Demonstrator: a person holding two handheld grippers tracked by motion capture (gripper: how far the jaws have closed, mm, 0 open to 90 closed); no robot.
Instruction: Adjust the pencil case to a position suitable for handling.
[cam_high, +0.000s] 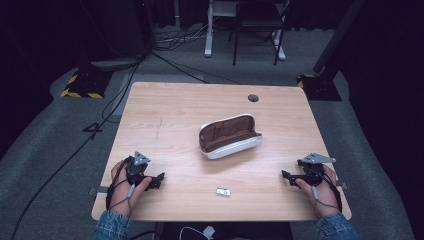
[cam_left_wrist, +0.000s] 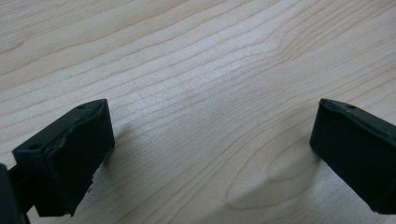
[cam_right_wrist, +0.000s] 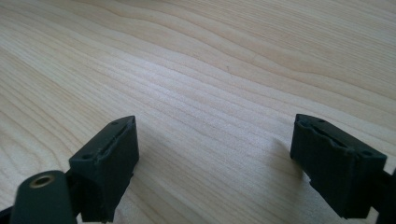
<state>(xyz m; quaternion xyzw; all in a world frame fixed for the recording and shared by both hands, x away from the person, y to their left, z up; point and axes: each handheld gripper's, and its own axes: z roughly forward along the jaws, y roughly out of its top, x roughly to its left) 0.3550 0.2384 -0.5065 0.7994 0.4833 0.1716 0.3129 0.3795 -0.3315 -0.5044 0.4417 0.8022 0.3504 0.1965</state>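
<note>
in the high view the left gripper (cam_high: 161, 176) rests near the front left corner of the wooden bench (cam_high: 170, 105), held in a hand (cam_high: 122, 187), and the right gripper (cam_high: 284, 175) sits near the front right corner in the other hand (cam_high: 325, 192); both point inward toward each other. the things nearest them are a small silvery object (cam_high: 223, 192) lying close to the front edge, roughly between the two grippers, and an open pouch (cam_high: 229, 136) with a brown lining and white rim, lying at the middle of the bench, well apart from both. nothing is held, so the work looks not yet begun: the object lies outside the pouch, and everything is left to do. there is wide bare wood around both things; the object is near the front edge, so a careless nudge could push it off. a round hole (cam_high: 253, 98) sits near the far edge, out of the way. in the left gripper view the fingers (cam_left_wrist: 70, 158) stand wide apart with bare wood grain between them, gripping nothing. in the right gripper view the fingers (cam_right_wrist: 105, 168) are likewise spread as wide as they go, low over the wood, with nothing between them.
</note>
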